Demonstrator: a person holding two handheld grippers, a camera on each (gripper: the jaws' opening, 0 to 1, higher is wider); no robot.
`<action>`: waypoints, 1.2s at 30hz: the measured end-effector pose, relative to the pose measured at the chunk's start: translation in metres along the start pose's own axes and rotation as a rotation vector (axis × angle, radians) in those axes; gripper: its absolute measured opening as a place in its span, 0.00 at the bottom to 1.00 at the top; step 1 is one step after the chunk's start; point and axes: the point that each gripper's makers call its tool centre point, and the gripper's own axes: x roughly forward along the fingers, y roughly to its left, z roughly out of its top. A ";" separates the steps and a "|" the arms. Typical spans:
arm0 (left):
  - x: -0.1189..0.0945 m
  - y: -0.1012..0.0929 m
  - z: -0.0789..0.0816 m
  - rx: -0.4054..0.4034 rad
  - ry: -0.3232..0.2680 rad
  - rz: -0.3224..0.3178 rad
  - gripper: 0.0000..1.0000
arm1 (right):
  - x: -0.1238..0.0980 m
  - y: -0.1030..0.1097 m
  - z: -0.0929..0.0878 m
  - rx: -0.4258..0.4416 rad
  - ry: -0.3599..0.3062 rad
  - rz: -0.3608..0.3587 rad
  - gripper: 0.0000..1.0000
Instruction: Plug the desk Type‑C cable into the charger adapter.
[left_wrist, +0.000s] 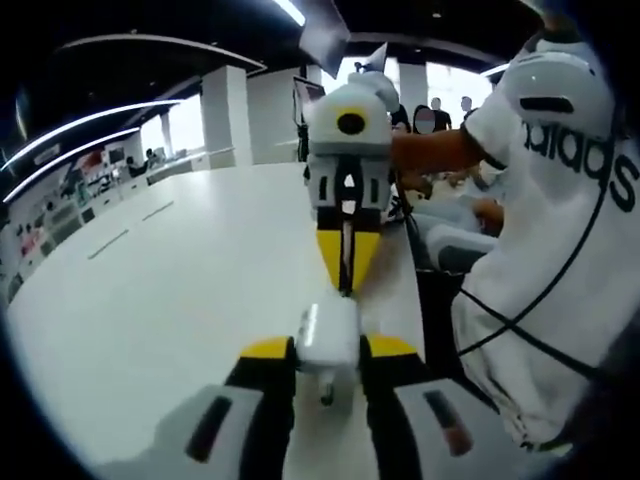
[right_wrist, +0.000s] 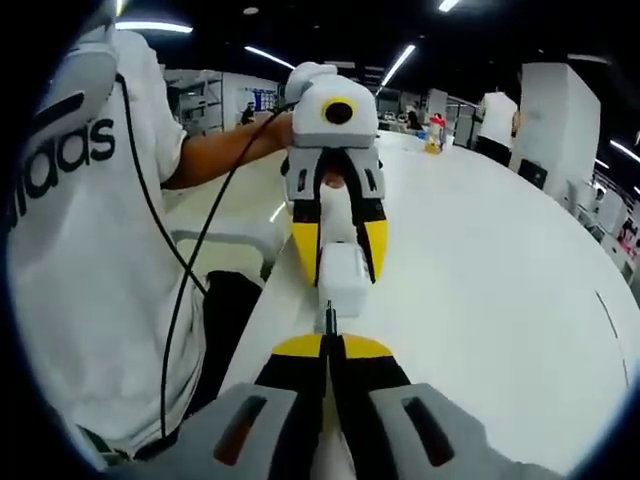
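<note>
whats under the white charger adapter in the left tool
Under the white boxy charger adapter, clamped in the left tool, lies bare white table. The right tool holds the thin black cable plug at the adapter's end. The port itself is hidden.

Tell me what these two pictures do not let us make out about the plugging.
- Whether the dark cable plug has entered the white boxy charger adapter: right gripper view, too small.
- The adapter's port: left gripper view, faces away.
- The cable behind the plug: both views, pinched between the right gripper's shut jaws.
- The adapter's sides: covered by the left gripper's fingers.
</note>
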 end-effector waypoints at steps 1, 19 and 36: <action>0.000 0.000 0.000 0.000 -0.002 0.000 0.24 | 0.000 0.001 0.000 -0.003 0.002 -0.002 0.02; 0.001 0.001 0.001 0.013 0.008 -0.003 0.25 | 0.002 -0.007 0.002 -0.030 -0.030 -0.023 0.03; -0.002 0.003 0.001 0.049 0.024 -0.028 0.24 | 0.004 -0.002 -0.001 0.043 -0.099 -0.008 0.03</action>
